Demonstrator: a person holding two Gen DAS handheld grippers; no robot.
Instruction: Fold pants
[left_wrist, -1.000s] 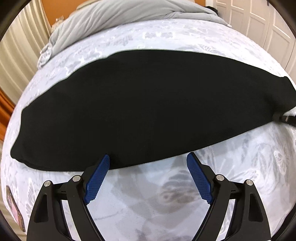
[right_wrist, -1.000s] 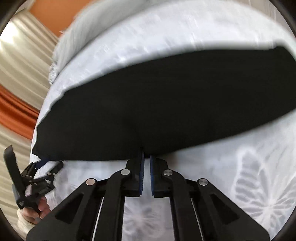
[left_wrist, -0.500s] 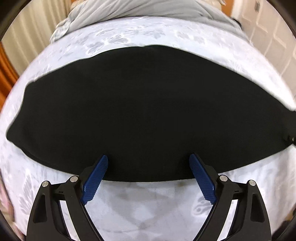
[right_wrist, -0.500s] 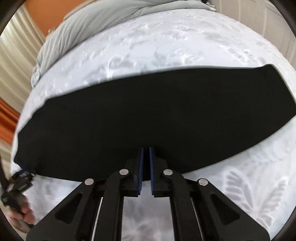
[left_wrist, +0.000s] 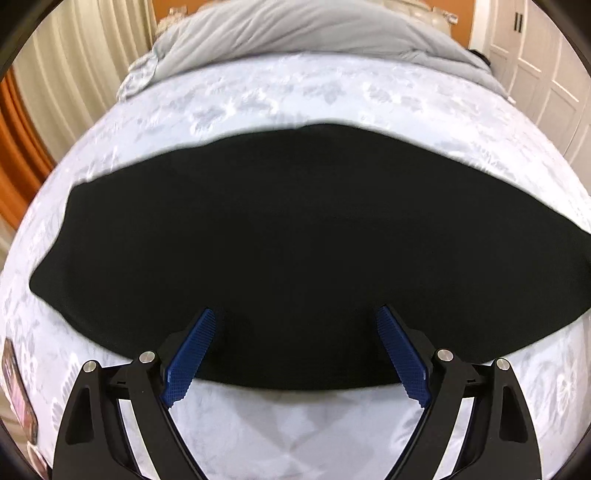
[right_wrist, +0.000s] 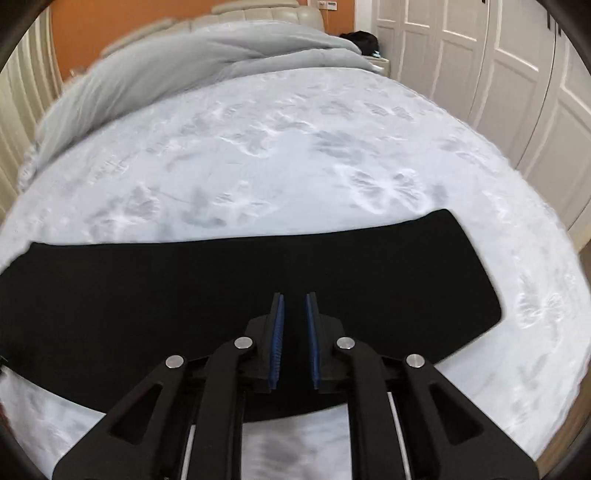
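The black pants (left_wrist: 295, 236) lie flat as one long strip running left to right across the white patterned bedspread (left_wrist: 280, 96), near the bed's near edge; a grey duvet (left_wrist: 295, 29) is bunched at the far end. The left gripper (left_wrist: 295, 314) hovers over the strip's near hem with its blue pads (left_wrist: 188, 354) spread wide, gripping nothing. The right gripper (right_wrist: 294, 299) sits over the near part of the pants (right_wrist: 221, 288), its pads almost together with a slim gap; whether cloth is pinched there I cannot tell. White cupboard doors (right_wrist: 480, 66) stand to the right.
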